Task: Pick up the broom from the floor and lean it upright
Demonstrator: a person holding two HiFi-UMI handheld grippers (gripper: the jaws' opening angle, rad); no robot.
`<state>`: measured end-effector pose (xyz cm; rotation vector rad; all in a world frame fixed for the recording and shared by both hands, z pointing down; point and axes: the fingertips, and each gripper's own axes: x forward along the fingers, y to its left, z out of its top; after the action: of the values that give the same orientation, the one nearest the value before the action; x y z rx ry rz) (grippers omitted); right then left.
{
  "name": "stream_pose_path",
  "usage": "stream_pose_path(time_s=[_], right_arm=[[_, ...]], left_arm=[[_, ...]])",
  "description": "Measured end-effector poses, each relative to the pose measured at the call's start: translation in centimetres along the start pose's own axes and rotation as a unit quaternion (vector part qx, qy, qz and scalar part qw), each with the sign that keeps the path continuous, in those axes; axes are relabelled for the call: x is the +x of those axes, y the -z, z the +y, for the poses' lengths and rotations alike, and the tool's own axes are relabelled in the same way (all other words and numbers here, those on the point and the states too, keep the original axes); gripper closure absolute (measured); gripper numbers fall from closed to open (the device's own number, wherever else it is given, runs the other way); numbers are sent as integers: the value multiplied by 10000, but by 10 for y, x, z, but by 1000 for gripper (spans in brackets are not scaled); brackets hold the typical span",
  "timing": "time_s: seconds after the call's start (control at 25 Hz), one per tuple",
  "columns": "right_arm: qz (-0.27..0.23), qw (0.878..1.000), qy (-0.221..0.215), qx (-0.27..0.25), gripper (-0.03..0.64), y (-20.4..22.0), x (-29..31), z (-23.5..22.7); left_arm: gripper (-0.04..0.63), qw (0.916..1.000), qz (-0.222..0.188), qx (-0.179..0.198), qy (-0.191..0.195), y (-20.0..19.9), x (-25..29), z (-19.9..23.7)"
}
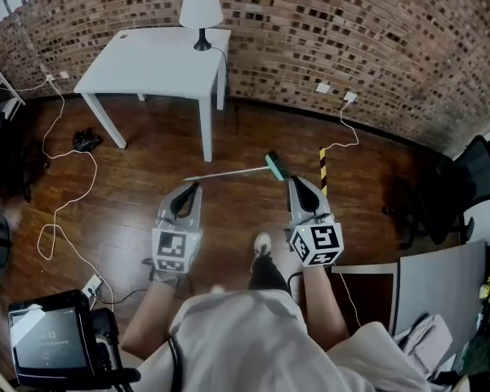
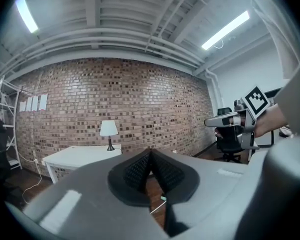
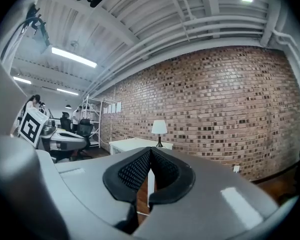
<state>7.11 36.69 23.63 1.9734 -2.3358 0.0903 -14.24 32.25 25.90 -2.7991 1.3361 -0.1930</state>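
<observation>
The broom point(image 1: 229, 173) lies flat on the wooden floor in the head view, a thin pale handle with a green head point(image 1: 276, 167) at its right end. My left gripper point(image 1: 194, 188) is held level above the floor, just this side of the handle's left part, jaws shut and empty. My right gripper point(image 1: 295, 183) hovers near the green head, also shut and empty. In the left gripper view the pads point(image 2: 140, 170) meet at the tip, and a bit of the broom point(image 2: 162, 200) shows below them. The right gripper view shows its pads point(image 3: 135, 171) closed together.
A white table point(image 1: 159, 68) with a lamp point(image 1: 202, 15) stands against the brick wall beyond the broom. Cables point(image 1: 65, 202) trail over the floor at left. A black-and-yellow striped post point(image 1: 322, 166) stands right of the broom head. An office chair point(image 1: 474, 186) is at right.
</observation>
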Motion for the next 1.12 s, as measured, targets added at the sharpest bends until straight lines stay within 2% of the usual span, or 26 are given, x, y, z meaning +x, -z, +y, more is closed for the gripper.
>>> stream_pose_path(time_s=[0.2, 0.36, 0.76, 0.92, 1.12], right_arm=[[4, 10000, -59, 70, 603, 11, 43, -38], [-26, 9996, -264, 116, 603, 19, 97, -80], [-78, 9969, -754, 215, 603, -5, 243, -197], [-158, 9968, -750, 227, 603, -20, 282, -231], [-155, 9973, -659, 271, 603, -23, 311, -249]], left_arm=[[595, 9999, 128, 26, 24, 13, 48, 0], [595, 9997, 197, 36, -158, 18, 111, 10], [594, 9970, 169, 17, -758, -17, 287, 32], [594, 9944, 216, 6, -1039, -20, 324, 57], [595, 9949, 317, 32, -961, -21, 350, 71]])
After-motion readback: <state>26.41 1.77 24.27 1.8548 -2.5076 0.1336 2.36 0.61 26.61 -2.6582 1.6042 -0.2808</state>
